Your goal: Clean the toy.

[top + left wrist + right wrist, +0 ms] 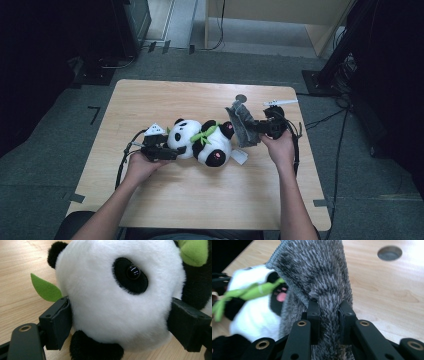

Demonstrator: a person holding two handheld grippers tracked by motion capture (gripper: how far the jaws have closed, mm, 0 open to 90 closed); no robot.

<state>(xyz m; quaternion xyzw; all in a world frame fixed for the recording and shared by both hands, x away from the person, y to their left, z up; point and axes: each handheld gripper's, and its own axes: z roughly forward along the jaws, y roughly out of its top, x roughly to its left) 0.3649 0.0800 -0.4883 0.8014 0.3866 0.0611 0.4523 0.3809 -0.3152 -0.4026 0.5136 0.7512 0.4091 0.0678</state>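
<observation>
The panda (200,141) has its head clamped in your left gripper (172,151); your right gripper (252,128) pinches the grey cloth (242,122) (at the panda's right).

1 plush panda (202,141), 1 grey cloth (243,124), 2 grippers: left (176,150), right (254,128).
</observation>
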